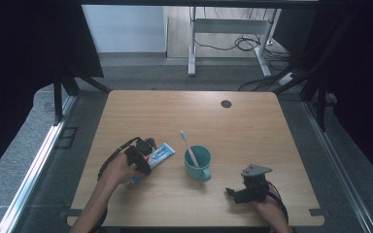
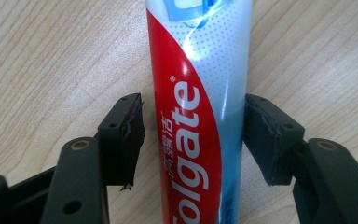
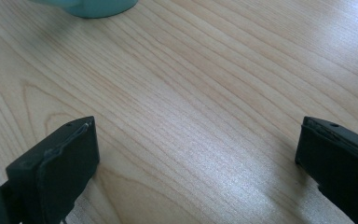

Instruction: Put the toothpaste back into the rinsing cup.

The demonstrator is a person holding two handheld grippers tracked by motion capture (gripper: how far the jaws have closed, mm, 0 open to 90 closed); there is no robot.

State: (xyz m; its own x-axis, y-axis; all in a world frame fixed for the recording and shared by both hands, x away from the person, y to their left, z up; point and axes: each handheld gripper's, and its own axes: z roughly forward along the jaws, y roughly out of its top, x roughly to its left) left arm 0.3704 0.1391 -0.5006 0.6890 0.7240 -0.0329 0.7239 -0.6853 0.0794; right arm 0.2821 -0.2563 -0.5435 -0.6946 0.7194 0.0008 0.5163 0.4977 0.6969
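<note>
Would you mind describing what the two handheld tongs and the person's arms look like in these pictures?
Both tongs are black. The left tongs have two blocky flat pads on hinged arms with round brass-coloured pivots; one pad's edge looks frayed. A black cable loops from them in the high view. The right tongs carry a grey three-cornered plate on top, and their pads look equally square. The forearms show no sleeves.

A red, white and blue toothpaste tube (image 2: 198, 112), a teal mug (image 1: 197, 164) and black tongs (image 3: 196, 163) on light wood-grain table (image 1: 243, 126).

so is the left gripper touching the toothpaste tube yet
Apart on one side: in the left gripper view, wood shows between one pad and the toothpaste tube; the other pad sits right at its edge.
</note>
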